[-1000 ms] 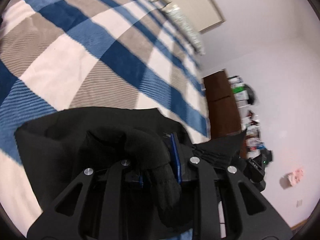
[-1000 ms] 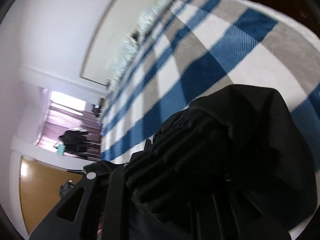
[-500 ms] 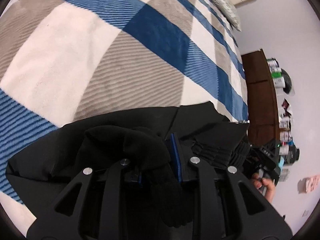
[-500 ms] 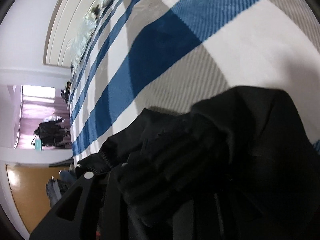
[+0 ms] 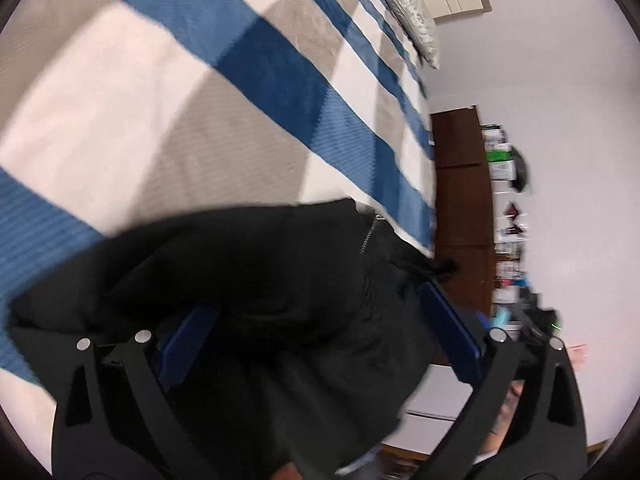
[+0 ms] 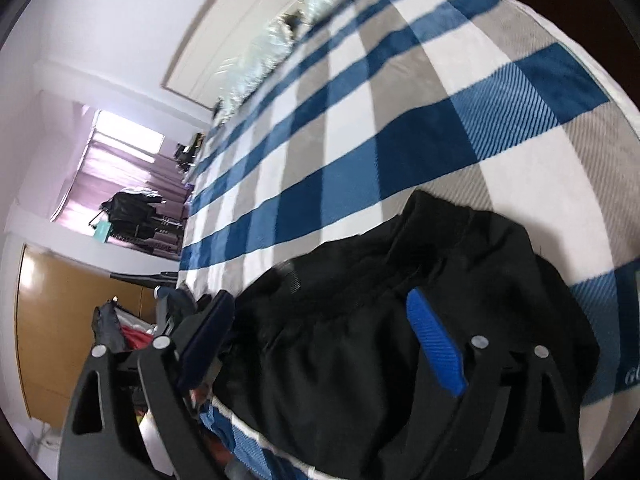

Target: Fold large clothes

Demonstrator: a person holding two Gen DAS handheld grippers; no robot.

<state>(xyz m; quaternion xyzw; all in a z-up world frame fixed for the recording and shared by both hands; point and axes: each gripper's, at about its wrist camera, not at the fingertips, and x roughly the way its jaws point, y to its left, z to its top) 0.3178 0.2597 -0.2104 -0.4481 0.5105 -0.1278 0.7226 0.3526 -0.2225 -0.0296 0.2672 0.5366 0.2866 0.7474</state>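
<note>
A: Tilting downward, left gripper has just sprung wide, its blue pads clear of the black jacket bunched between them.
B: Right gripper?
A: Likewise just opened, angled down over the jacket on the plaid blanket; the blanket's lettering beside its right finger is unreadable.

Bare plaid blanket ahead, black garment bunched near — pillows beyond

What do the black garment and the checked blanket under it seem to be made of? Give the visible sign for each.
Black garment: matte woven fabric, probably synthetic; soft folds, ribbed band, metal zip.
Checked blanket: plush fleece, likely; fine ribbed pile.
</note>
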